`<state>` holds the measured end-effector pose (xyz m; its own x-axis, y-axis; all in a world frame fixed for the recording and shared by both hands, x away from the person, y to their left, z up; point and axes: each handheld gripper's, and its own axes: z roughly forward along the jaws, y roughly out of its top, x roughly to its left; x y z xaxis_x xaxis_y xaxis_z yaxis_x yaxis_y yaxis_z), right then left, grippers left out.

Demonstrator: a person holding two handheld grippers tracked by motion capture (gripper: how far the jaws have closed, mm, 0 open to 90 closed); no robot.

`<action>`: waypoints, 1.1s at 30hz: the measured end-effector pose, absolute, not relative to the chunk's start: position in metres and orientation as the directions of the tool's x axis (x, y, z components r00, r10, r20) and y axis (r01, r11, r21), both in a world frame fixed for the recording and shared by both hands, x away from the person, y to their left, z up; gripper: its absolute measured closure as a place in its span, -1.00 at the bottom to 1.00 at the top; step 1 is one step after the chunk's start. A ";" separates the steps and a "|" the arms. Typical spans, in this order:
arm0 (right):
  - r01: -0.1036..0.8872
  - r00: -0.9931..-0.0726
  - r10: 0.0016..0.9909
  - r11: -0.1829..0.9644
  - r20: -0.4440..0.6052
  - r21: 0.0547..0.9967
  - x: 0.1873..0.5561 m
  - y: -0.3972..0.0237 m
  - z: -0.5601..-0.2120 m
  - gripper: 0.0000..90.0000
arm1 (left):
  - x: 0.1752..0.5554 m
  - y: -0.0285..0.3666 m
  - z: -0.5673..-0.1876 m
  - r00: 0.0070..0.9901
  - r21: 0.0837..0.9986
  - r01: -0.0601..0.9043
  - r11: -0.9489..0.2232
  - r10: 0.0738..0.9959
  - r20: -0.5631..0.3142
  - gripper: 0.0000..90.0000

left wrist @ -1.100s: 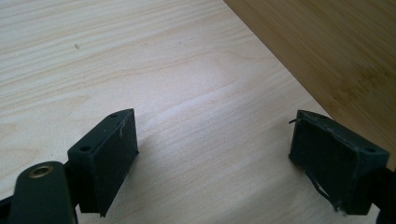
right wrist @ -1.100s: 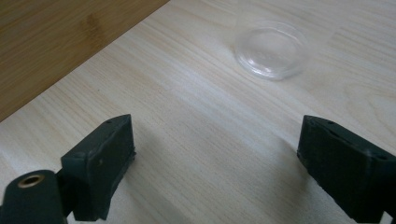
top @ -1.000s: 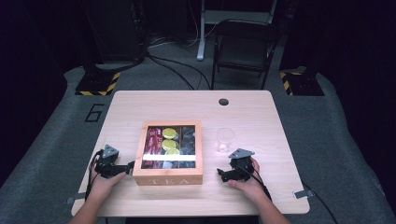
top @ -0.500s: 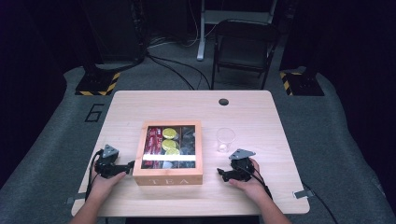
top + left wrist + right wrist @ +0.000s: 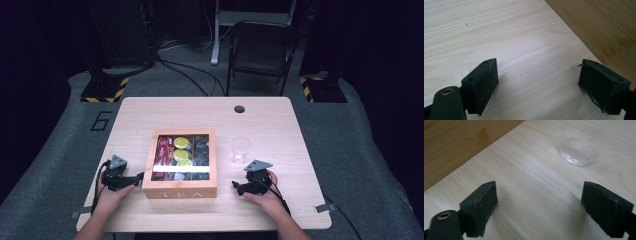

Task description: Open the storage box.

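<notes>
A pale wooden tabletop (image 5: 280,125) stands on grey carpet in a dark room, with a black folding chair (image 5: 262,50) behind it. A wooden tea box (image 5: 181,165) with a glass lid sits near the front edge, between two hand-held grippers. The left gripper (image 5: 134,178) rests on the tabletop just beside the box's left wall, jaws wide apart and empty. The right gripper (image 5: 236,187) lies near the box's right side, jaws also spread and empty. A clear cup (image 5: 241,149) stands just beyond it.

High view overhead; gripper views low, share tabletop (image 5: 280,130).
</notes>
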<state>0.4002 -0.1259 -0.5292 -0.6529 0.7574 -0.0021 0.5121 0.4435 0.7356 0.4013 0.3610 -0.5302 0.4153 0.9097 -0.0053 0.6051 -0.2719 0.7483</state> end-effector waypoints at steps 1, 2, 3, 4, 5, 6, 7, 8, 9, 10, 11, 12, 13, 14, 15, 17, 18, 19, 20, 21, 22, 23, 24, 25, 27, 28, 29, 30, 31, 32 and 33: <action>0.517 -0.651 0.759 0.443 0.000 0.732 0.400 -0.126 -0.529 -0.72 | 0.401 0.361 -0.529 0.414 0.742 0.614 -0.270 0.910 -0.011 -0.62; 0.514 -0.654 0.756 0.448 -0.003 0.731 0.400 -0.126 -0.529 -0.72 | 0.401 0.362 -0.528 0.421 0.741 0.612 -0.278 0.907 -0.007 -0.56; 0.518 -0.649 0.761 0.442 0.000 0.733 0.400 -0.125 -0.529 -0.72 | 0.401 0.363 -0.527 0.419 0.741 0.611 -0.278 0.908 -0.004 -0.49; 0.518 -0.649 0.760 0.442 0.000 0.732 0.400 -0.126 -0.529 -0.71 | 0.401 0.365 -0.526 0.417 0.738 0.616 -0.275 0.909 -0.009 -0.39; 0.521 -0.648 0.762 0.438 0.004 0.732 0.399 -0.126 -0.529 -0.70 | 0.401 0.366 -0.525 0.412 0.736 0.623 -0.264 0.911 -0.022 -0.34; 0.519 -0.648 0.762 0.446 -0.006 0.729 0.400 -0.125 -0.528 -0.67 | 0.401 0.366 -0.525 0.408 0.736 0.626 -0.257 0.913 -0.027 -0.32; 0.526 -0.648 0.761 0.449 -0.001 0.722 0.399 -0.125 -0.526 -0.46 | 0.401 0.367 -0.525 0.404 0.737 0.626 -0.253 0.914 -0.029 -0.20; 0.526 -0.648 0.761 0.449 -0.001 0.722 0.399 -0.125 -0.526 -0.46 | 0.401 0.367 -0.523 0.404 0.731 0.634 -0.254 0.914 -0.033 -0.20; 0.527 -0.649 0.761 0.445 0.004 0.725 0.398 -0.124 -0.525 -0.37 | 0.400 0.367 -0.521 0.403 0.721 0.643 -0.258 0.915 -0.033 -0.15; 0.525 -0.655 0.756 0.453 0.002 0.721 0.397 -0.123 -0.524 -0.29 | 0.400 0.367 -0.521 0.402 0.722 0.643 -0.254 0.915 -0.036 -0.09; 0.520 -0.672 0.741 0.473 -0.002 0.711 0.396 -0.121 -0.522 -0.15 | 0.399 0.367 -0.519 0.407 0.716 0.647 -0.263 0.913 -0.032 -0.05; 0.520 -0.672 0.741 0.473 -0.002 0.711 0.396 -0.121 -0.522 -0.15 | 0.399 0.366 -0.518 0.405 0.727 0.635 -0.262 0.914 -0.024 -0.05; 0.525 -0.673 0.740 0.476 0.001 0.706 0.395 -0.119 -0.520 -0.10 | 0.398 0.367 -0.516 0.403 0.725 0.637 -0.262 0.915 -0.024 -0.02; 0.505 -0.689 0.725 0.494 -0.015 0.707 0.396 -0.120 -0.519 0.03 | 0.398 0.367 -0.514 0.401 0.731 0.633 -0.255 0.916 -0.027 0.00; 0.512 -0.691 0.723 0.492 -0.003 0.705 0.395 -0.119 -0.518 0.11 | 0.397 0.369 -0.512 0.400 0.737 0.630 -0.245 0.916 -0.038 0.01; 0.510 -0.694 0.720 0.505 -0.013 0.696 0.394 -0.121 -0.514 0.16 | 0.396 0.370 -0.509 0.393 0.747 0.626 -0.225 0.918 -0.053 0.07; 0.510 -0.694 0.720 0.505 -0.013 0.696 0.394 -0.121 -0.514 0.16 | 0.395 0.371 -0.507 0.392 0.750 0.626 -0.215 0.918 -0.064 0.07; 0.512 -0.689 0.725 0.499 -0.012 0.699 0.393 -0.122 -0.513 0.16 | 0.395 0.372 -0.506 0.393 0.755 0.623 -0.206 0.916 -0.074 0.08; 0.512 -0.685 0.729 0.492 -0.011 0.704 0.393 -0.123 -0.511 0.16 | 0.394 0.373 -0.506 0.390 0.759 0.622 -0.194 0.917 -0.085 0.09; 0.507 -0.685 0.728 0.487 -0.010 0.712 0.393 -0.124 -0.510 0.16 | 0.394 0.374 -0.505 0.388 0.759 0.625 -0.183 0.916 -0.099 0.10; 0.511 -0.685 0.728 0.486 -0.005 0.709 0.393 -0.125 -0.509 0.16 | 0.394 0.374 -0.504 0.381 0.763 0.623 -0.171 0.918 -0.106 0.10; 0.501 -0.689 0.724 0.488 -0.011 0.715 0.393 -0.125 -0.508 0.16 | 0.394 0.375 -0.503 0.385 0.763 0.623 -0.174 0.917 -0.105 0.10; 0.501 -0.687 0.726 0.487 -0.013 0.715 0.392 -0.124 -0.507 0.16 | 0.393 0.375 -0.502 0.385 0.763 0.622 -0.177 0.918 -0.100 0.10; 0.497 -0.696 0.718 0.501 -0.020 0.709 0.392 -0.124 -0.507 0.16 | 0.393 0.375 -0.502 0.381 0.770 0.614 -0.176 0.920 -0.093 0.10; 0.494 -0.697 0.717 0.508 -0.028 0.706 0.390 -0.122 -0.505 0.17 | 0.392 0.375 -0.500 0.388 0.766 0.617 -0.183 0.917 -0.094 0.10; 0.479 -0.698 0.714 0.513 -0.045 0.712 0.389 -0.121 -0.505 0.17 | 0.392 0.375 -0.500 0.390 0.765 0.616 -0.188 0.916 -0.090 0.11; 0.463 -0.712 0.700 0.527 -0.055 0.713 0.389 -0.121 -0.504 0.17 | 0.392 0.374 -0.500 0.388 0.776 0.605 -0.181 0.918 -0.088 0.11; 0.465 -0.707 0.705 0.522 -0.055 0.715 0.388 -0.120 -0.503 0.17 | 0.391 0.374 -0.499 0.392 0.773 0.608 -0.182 0.915 -0.092 0.12; 0.457 -0.709 0.703 0.524 -0.062 0.719 0.387 -0.120 -0.501 0.17 | 0.391 0.375 -0.498 0.401 0.770 0.610 -0.187 0.911 -0.096 0.13; 0.457 -0.709 0.703 0.524 -0.062 0.719 0.387 -0.120 -0.501 0.17 | 0.391 0.375 -0.498 0.403 0.771 0.608 -0.187 0.910 -0.097 0.13; 0.446 -0.712 0.699 0.523 -0.066 0.727 0.387 -0.120 -0.500 0.17 | 0.390 0.374 -0.498 0.404 0.776 0.604 -0.182 0.909 -0.101 0.13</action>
